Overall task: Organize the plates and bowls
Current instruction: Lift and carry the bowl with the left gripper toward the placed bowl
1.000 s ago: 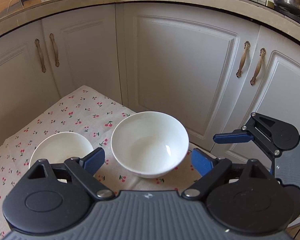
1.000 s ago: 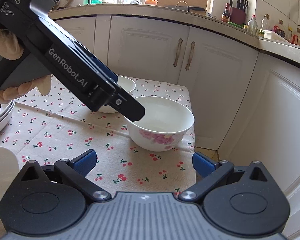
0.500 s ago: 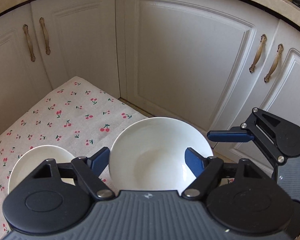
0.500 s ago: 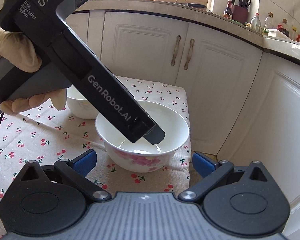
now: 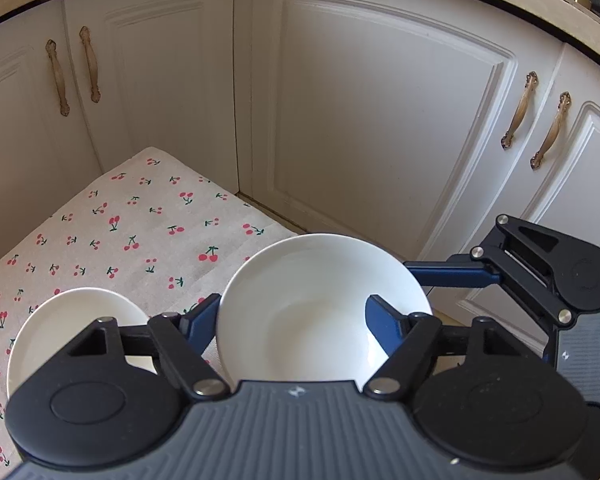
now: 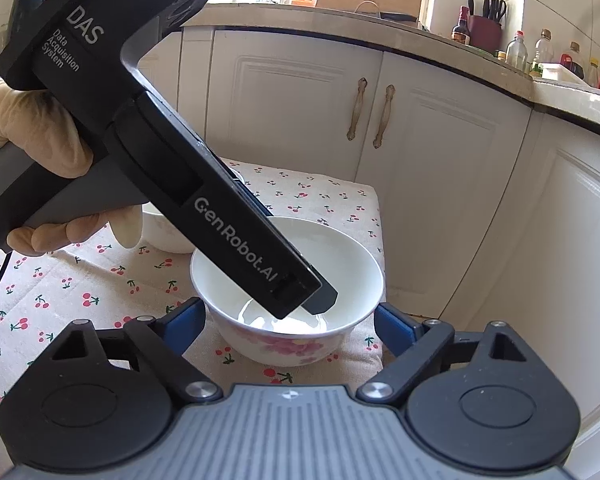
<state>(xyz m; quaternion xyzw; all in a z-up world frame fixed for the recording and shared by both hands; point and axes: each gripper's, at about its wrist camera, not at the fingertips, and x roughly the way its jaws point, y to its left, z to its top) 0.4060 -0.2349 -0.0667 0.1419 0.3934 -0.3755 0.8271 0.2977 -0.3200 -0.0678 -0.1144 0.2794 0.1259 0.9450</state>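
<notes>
A large white bowl [image 5: 300, 292] with pink flowers on its outer wall [image 6: 284, 344] stands near the corner of the cherry-print table [image 5: 140, 232]. My left gripper [image 5: 292, 312] reaches down over it with jaws closing. One of its fingers [image 5: 198, 320] is outside the left wall and the other finger [image 6: 320, 298] is inside the bowl, with a wide gap between them. My right gripper [image 6: 288, 316] straddles the whole bowl from the near side. Its jaws are closing too, with the pads close beside the outer walls. A smaller white bowl [image 5: 72, 320] sits to the left.
White cabinet doors [image 5: 380, 120] with brass handles stand close behind the table's corner. A gloved hand [image 6: 32, 132] holds the left gripper's handle. The small bowl [image 6: 164, 236] is partly hidden behind that gripper. Bottles line the countertop [image 6: 540, 52].
Both grippers have moved in on the large bowl. The left jaws narrowed and one finger dipped inside it. The right jaws narrowed around its outside.
</notes>
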